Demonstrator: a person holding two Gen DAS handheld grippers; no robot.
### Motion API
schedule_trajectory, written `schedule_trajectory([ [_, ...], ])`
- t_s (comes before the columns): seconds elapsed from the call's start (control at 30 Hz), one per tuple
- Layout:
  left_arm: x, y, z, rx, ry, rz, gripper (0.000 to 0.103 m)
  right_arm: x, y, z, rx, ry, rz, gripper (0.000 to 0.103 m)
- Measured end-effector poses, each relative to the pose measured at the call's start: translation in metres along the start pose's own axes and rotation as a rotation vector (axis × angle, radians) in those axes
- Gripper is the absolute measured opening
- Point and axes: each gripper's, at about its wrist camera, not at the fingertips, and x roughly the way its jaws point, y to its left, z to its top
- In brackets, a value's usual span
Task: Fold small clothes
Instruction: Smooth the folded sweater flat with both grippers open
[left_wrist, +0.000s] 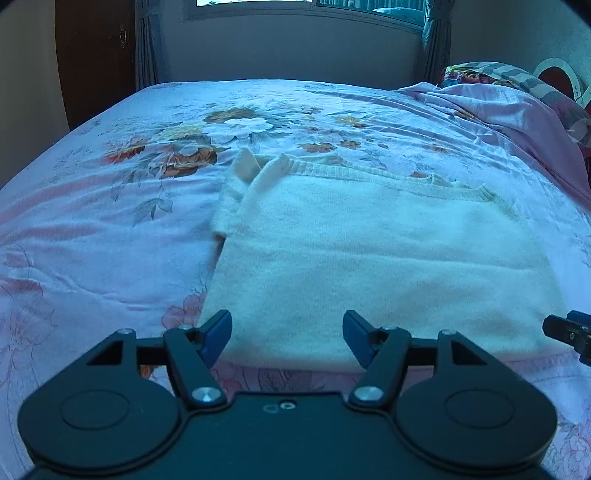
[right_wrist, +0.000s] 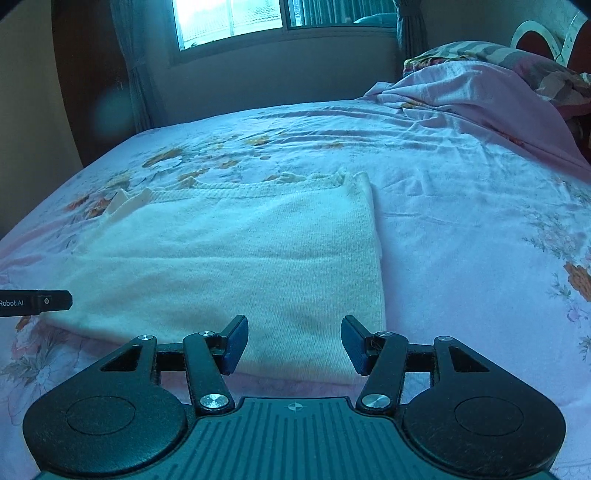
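Note:
A white knitted sweater (left_wrist: 369, 258) lies folded into a flat rectangle on the flowered bedsheet (left_wrist: 92, 240); its ribbed edge and cuffs show at the far side. My left gripper (left_wrist: 287, 338) is open and empty, just above the sweater's near left edge. My right gripper (right_wrist: 294, 343) is open and empty, over the sweater (right_wrist: 229, 266) at its near right corner. The right gripper's tip shows at the right edge of the left wrist view (left_wrist: 569, 334); the left gripper's finger shows at the left edge of the right wrist view (right_wrist: 37, 302).
The bed (right_wrist: 480, 240) stretches to the far wall under a window (right_wrist: 229, 18). A rumpled pink sheet (right_wrist: 480, 96) and pillows (left_wrist: 517, 79) lie at the far right. A dark wardrobe (left_wrist: 96, 55) stands at the far left.

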Motion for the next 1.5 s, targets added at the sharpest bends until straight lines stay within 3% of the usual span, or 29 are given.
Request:
schedule_trajectory([
  [0.07,0.007,0.002,0.004,0.003,-0.003,0.016,0.069,0.004,0.001,0.004,-0.014,-0.005,-0.006,0.056],
  [0.13,0.023,0.008,0.003,-0.022,0.046,0.027,0.070,0.011,-0.001,0.004,-0.022,0.009,-0.021,0.056],
  [0.17,0.032,0.013,0.000,-0.047,0.078,0.024,0.070,0.017,-0.002,0.003,-0.018,0.033,-0.024,0.056],
  [0.23,0.034,0.017,-0.006,-0.055,0.063,0.010,0.072,0.031,-0.009,-0.006,-0.006,0.103,-0.014,0.056],
  [0.63,0.020,0.006,0.001,0.015,0.012,0.014,0.069,0.019,-0.007,0.003,-0.007,0.012,-0.013,0.056],
  [0.9,0.045,-0.002,0.023,0.032,0.004,0.026,0.069,0.036,-0.022,0.027,0.023,-0.035,-0.049,0.056],
  [1.0,0.062,0.003,0.025,0.026,0.040,0.043,0.076,0.045,-0.037,0.033,0.079,-0.030,-0.069,0.056],
  [1.1,0.069,0.016,0.021,-0.049,0.059,0.024,0.084,0.054,-0.041,0.036,0.088,-0.007,0.011,0.056],
  [1.2,0.068,0.021,0.017,-0.050,0.049,0.015,0.084,0.059,-0.033,0.035,0.037,-0.017,0.064,0.056],
  [1.5,0.066,0.027,0.016,-0.065,0.027,0.038,0.081,0.068,-0.053,0.041,0.102,0.008,0.020,0.056],
])
